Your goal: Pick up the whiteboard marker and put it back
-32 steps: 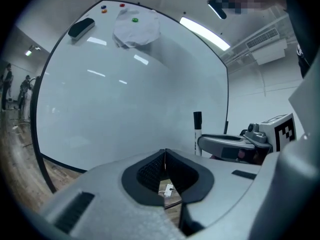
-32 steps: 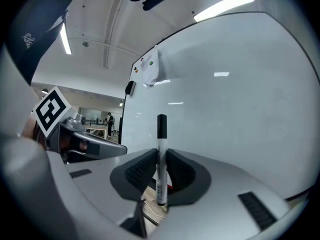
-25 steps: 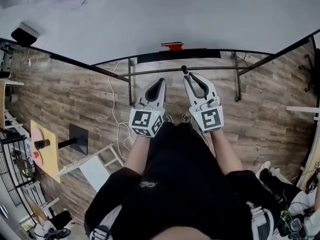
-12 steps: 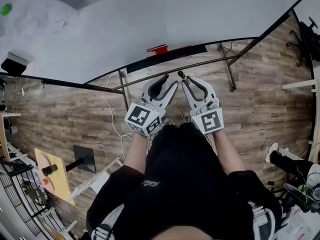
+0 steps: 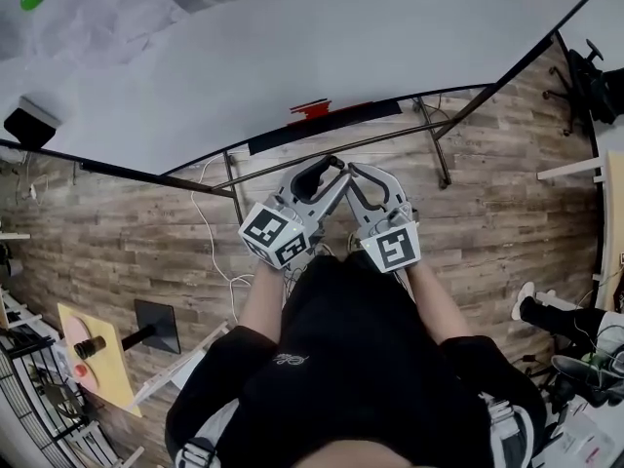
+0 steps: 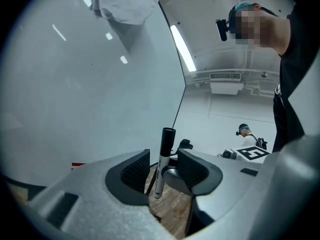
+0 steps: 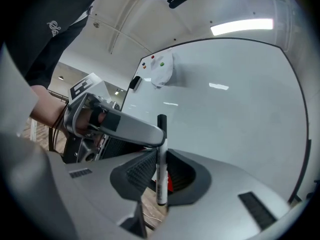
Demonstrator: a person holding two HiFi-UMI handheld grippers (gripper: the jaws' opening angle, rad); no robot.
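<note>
Two grippers meet: the right gripper (image 7: 161, 176) clamps the whiteboard marker (image 7: 161, 151) upright; the left gripper (image 6: 163, 167), jaws just opened wide, straddles it.

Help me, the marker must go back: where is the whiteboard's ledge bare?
The black ledge looks bare right of the red block to its end, and a shorter stretch left of it. Crowded only at the block.

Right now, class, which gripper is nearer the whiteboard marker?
Right. The right gripper is shut on the whiteboard marker, holding it upright. On the left gripper the jaws have just been opening and stand apart around it, not pressing.
</note>
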